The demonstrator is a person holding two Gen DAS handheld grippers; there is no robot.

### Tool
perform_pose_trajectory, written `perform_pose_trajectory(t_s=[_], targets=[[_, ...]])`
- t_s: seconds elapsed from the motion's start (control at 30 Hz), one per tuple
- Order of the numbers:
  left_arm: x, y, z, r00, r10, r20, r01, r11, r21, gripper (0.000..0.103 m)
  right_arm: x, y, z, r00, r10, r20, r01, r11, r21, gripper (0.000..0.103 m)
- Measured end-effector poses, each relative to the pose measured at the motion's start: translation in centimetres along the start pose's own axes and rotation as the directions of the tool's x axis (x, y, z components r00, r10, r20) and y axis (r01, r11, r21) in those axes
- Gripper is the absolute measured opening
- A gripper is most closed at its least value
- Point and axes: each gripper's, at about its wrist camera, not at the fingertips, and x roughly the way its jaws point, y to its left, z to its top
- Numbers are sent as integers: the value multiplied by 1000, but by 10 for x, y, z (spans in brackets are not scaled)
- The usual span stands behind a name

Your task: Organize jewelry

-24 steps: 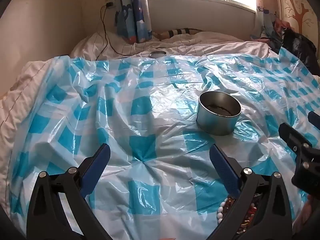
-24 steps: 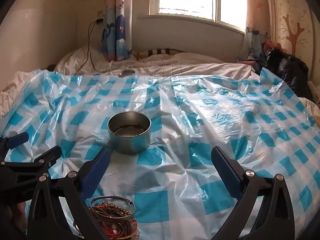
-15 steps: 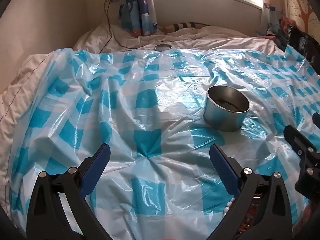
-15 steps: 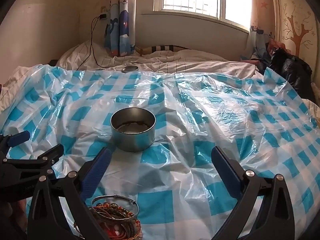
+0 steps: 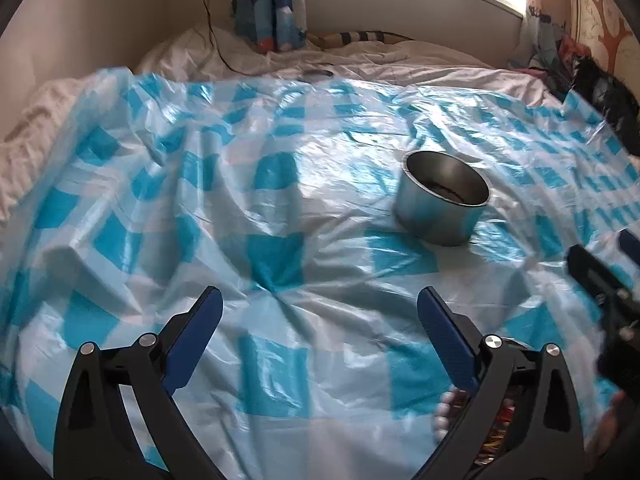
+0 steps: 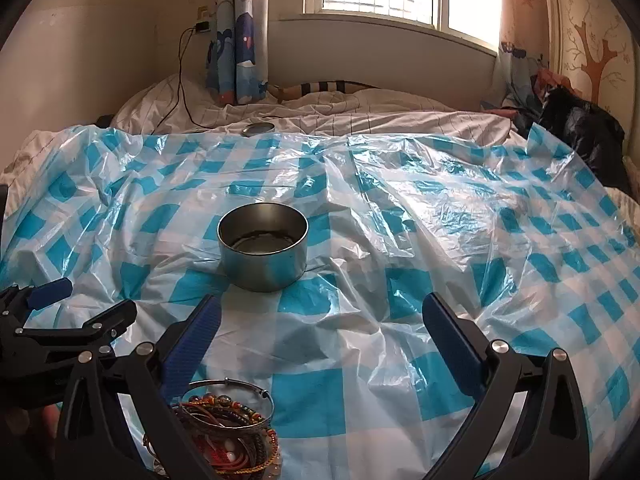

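Note:
A round metal tin [image 6: 263, 245] stands open on the blue-and-white checked plastic sheet [image 6: 400, 216]; in the left wrist view the tin [image 5: 444, 198] sits ahead and to the right. A heap of bangles and beaded bracelets [image 6: 226, 428] lies near the front, partly behind my right gripper's left finger. In the left wrist view only a few white beads [image 5: 442, 412] of it show. My right gripper [image 6: 320, 336] is open, nothing between its fingers. My left gripper [image 5: 318, 332] is open too, hovering over bare sheet. The left gripper [image 6: 60, 320] also shows at the left edge of the right wrist view.
The tin's lid [image 6: 258, 129] lies at the sheet's far edge on the white bedding [image 6: 360, 112]. A black charger cable [image 6: 180, 80] runs down from the wall. A black bag [image 6: 580, 128] sits at the right. Curtains and a window stand behind the bed.
Both views have tilted down and drawn slightly back, so the tin sits lower and the heap shows more in the right wrist view. Both grippers stay open.

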Motion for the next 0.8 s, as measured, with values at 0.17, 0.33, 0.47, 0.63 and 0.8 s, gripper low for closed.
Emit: perform_pose_trajectory(t_s=[0.17, 0.33, 0.47, 0.63, 0.8], targets=[[-6, -3, 3, 999, 34, 36, -35, 999, 39, 94, 2, 2, 0, 1000, 4, -6, -4, 1000, -3, 97], [-6, 5, 5, 999, 29, 28, -30, 999, 36, 95, 4, 7, -1, 1000, 7, -9, -7, 1000, -17, 97], [-1, 10, 4, 1000, 26, 1, -26, 999, 21, 95, 5, 8, -1, 1000, 11, -12, -12, 1000, -19, 97], [3, 14, 0, 999, -42, -30, 41, 999, -13, 95, 4, 10, -1, 1000, 14, -12, -14, 1000, -21, 97], [2, 18, -1, 997, -73, -16, 71, 994, -79, 95, 4, 10, -1, 1000, 13, -12, -13, 1000, -20, 97]])
